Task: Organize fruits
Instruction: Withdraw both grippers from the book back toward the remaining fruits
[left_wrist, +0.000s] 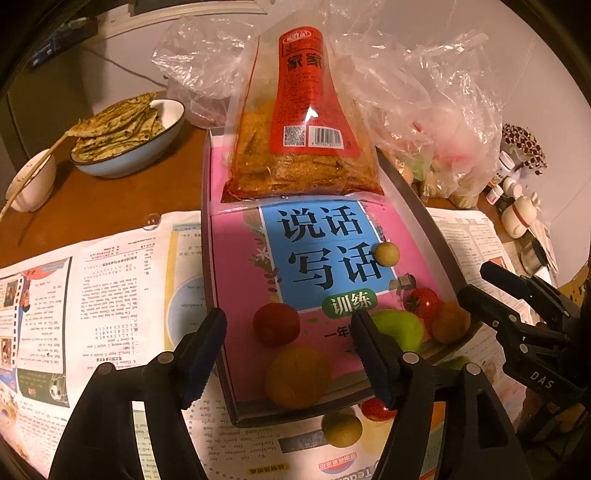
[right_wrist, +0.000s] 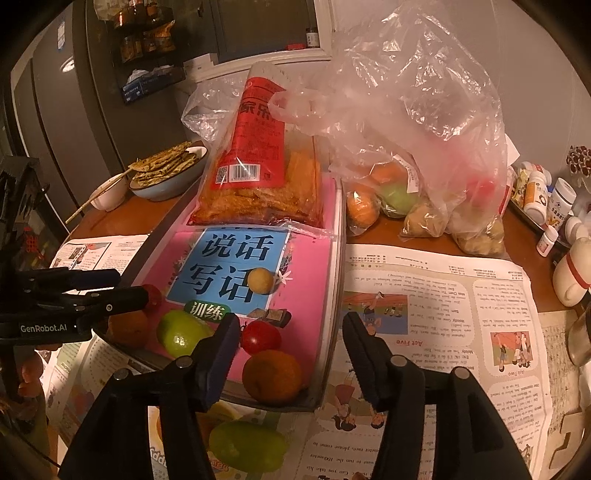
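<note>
Obs., both wrist views. My left gripper (left_wrist: 288, 354) stands released, jaws apart with nothing pressed between the pads; it hangs over the near left corner of the shallow box (left_wrist: 221, 369). My right gripper (right_wrist: 288, 354) is likewise released and holds nothing; its left finger is over the box floor, its right finger over the newspaper (right_wrist: 443, 332) outside the box's right wall.

Fruit in the box, near end: orange (left_wrist: 297, 376) against the near rim; dark red fruit (left_wrist: 276, 324) just behind it; green apple (left_wrist: 400, 328), cherry tomato (left_wrist: 423, 301) and a second orange (left_wrist: 450, 322) crowded toward the right wall. A small pale round fruit (left_wrist: 386, 253) sits alone mid-floor on the pink book cover (left_wrist: 240, 258).

Outside the near rim, on the newspaper: a tan round fruit (left_wrist: 341, 430) and a red one (left_wrist: 376, 408); in the right wrist view a green fruit (right_wrist: 247, 445) lies there too.

Far end of the box is taken up by a snack packet (left_wrist: 295, 147). The middle of the floor is mostly bare. To the right of the box the clear plastic bag (right_wrist: 424, 147), with more fruit inside, stands just beyond the newspaper. To the left, newspaper lies open; the pancake bowl (left_wrist: 129, 147) sits well back on the table (left_wrist: 110, 199).
</note>
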